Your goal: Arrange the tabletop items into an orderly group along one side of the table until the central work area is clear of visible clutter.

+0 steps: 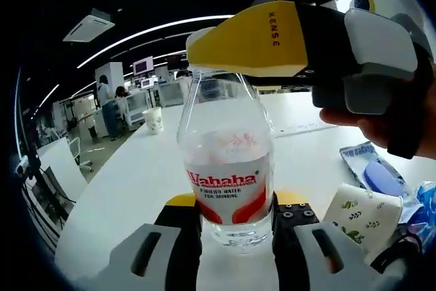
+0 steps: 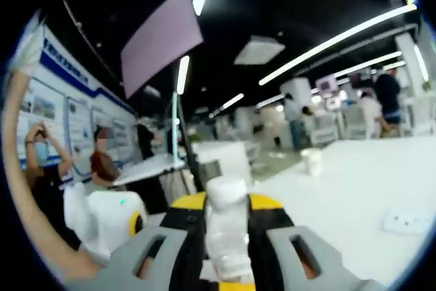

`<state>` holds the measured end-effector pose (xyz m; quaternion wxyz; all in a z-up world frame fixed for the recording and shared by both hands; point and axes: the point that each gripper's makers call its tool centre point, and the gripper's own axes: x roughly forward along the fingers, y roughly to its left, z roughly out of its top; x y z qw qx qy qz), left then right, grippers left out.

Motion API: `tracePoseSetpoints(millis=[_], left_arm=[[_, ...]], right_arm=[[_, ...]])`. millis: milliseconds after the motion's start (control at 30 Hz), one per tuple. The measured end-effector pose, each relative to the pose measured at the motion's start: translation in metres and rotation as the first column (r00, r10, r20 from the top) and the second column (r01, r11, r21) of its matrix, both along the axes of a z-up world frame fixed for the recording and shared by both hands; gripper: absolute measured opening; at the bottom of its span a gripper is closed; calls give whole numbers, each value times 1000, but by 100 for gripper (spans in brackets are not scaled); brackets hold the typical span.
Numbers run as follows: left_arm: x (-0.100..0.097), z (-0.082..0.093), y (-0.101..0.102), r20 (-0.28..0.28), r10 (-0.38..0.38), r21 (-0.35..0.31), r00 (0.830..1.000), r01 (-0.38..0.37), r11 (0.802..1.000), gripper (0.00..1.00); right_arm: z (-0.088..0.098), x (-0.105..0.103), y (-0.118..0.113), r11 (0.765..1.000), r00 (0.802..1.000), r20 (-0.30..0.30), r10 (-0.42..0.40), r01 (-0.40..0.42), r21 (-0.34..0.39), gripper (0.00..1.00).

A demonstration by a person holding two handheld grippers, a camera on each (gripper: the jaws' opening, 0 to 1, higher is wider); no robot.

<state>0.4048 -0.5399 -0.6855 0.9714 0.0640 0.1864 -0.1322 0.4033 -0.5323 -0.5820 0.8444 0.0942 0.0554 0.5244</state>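
Bright ceiling strips run over an open office, and under them I see a wide white tabletop [image 1: 143,182] stretching away from me. In my left gripper view, my left gripper [image 1: 236,219] has its two jaws pressed against the lower sides of a clear water bottle [image 1: 226,161] with a red and white "Wahaha" label; the bottle stands upright on the tabletop, right between the jaws. My right gripper [image 1: 225,56] comes in from the upper right of that view, held by a hand [image 1: 388,124], and its yellow-tipped jaws sit at the top of the bottle. In my right gripper view those same jaws pinch the bottle's white cap [image 2: 227,192] from both sides, with the neck running down between them.

To the right of the bottle, near the edge of the left gripper view, lie a white packet with a leaf print [image 1: 364,216] and a blue-printed packet [image 1: 375,168], close to each other. Farther back on the tabletop stands a paper cup [image 1: 153,119], well apart from the bottle. A flat white power strip [image 2: 405,221] lies on the tabletop at the right of my right gripper view. People [image 1: 107,103] stand among desks in the background.
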Motion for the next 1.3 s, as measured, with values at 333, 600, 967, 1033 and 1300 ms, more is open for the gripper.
tracePoseSetpoints(millis=[333,600,967,1033,1300], left_arm=[[7,-5,1,26,1,3,1000,-1,1000,37],[6,-5,4,41,21,4,999,-21,1000,38],[3,-5,5,46,11,47,999,-13,999,40],[4,-2,3,69,-4,43,998,1,999,46],[9,2,5,90,9,-32,996,-6,999,75]], right_arm=[[-3,-3,1,999,999,19,31,-31,16,18],[0,-8,7,997,996,54,73,-73,6,18],[2,-12,11,998,994,86,66,-65,-9,20],[5,-10,14,999,994,104,45,-44,-12,32],[8,0,11,1000,994,107,2,-2,0,49]])
